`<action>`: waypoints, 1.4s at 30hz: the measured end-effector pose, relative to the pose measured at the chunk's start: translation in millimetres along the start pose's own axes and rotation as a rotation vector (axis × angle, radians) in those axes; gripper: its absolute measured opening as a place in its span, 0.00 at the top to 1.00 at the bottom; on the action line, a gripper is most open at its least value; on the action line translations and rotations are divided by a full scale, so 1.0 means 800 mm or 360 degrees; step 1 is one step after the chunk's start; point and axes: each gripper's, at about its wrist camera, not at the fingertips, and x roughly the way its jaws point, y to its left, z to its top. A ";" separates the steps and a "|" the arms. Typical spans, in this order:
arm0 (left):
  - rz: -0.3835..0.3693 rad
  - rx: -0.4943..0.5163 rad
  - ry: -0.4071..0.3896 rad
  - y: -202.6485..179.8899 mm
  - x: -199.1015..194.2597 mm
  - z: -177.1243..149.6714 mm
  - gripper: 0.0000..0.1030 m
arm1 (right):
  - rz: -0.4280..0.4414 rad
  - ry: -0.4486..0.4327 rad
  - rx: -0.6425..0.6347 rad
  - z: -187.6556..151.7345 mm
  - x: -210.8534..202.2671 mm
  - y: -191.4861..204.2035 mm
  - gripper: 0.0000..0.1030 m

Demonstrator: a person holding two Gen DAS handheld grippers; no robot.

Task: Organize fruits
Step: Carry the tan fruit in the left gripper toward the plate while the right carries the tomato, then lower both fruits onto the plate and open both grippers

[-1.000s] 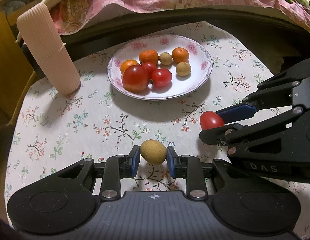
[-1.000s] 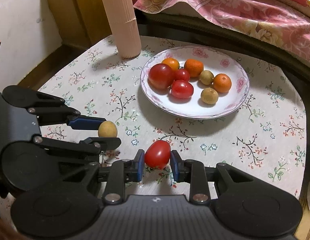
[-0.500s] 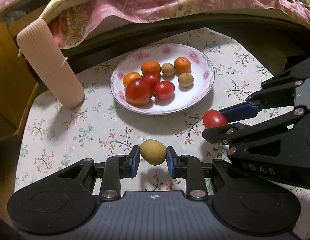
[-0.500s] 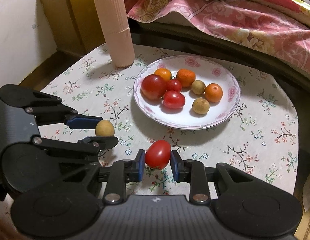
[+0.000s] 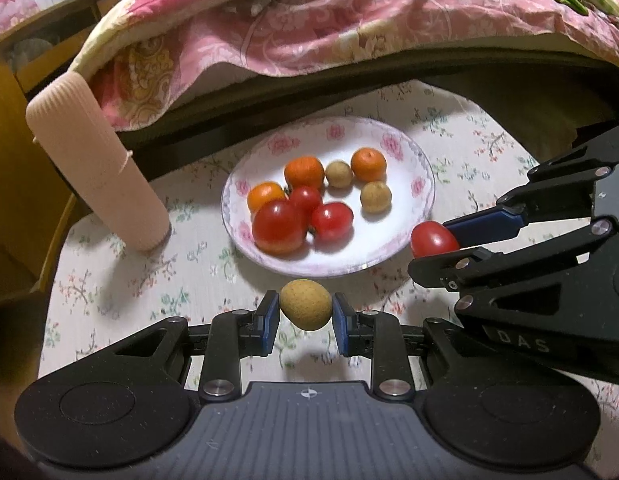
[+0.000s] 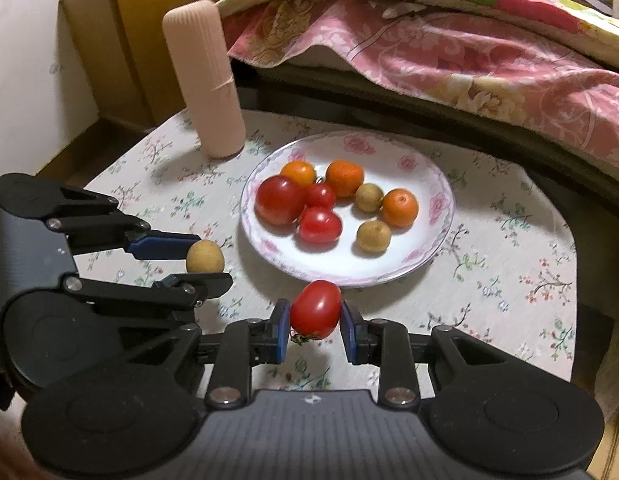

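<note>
Fruit in both your tools above a floral tablecloth — your left gripper is clamped on a tan longan, your right gripper on a red tomato. Both are held just short of the near rim of the flowered plate, which carries three tomatoes, three oranges and two more longans. A ribbed pink cylinder stands upright beyond the plate, to its left — a pink quilt drapes behind.
</note>
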 end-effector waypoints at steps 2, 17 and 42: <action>0.0002 -0.0014 -0.0008 0.003 0.003 0.004 0.67 | -0.0009 -0.0009 0.0008 0.005 0.000 -0.004 0.72; 0.0026 -0.0076 -0.0048 0.022 0.033 0.046 0.67 | -0.0011 -0.0060 0.0135 0.046 0.023 -0.035 0.72; -0.0027 -0.0150 -0.0085 0.033 0.070 0.071 0.66 | 0.0021 -0.0072 0.0294 0.068 0.064 -0.078 0.71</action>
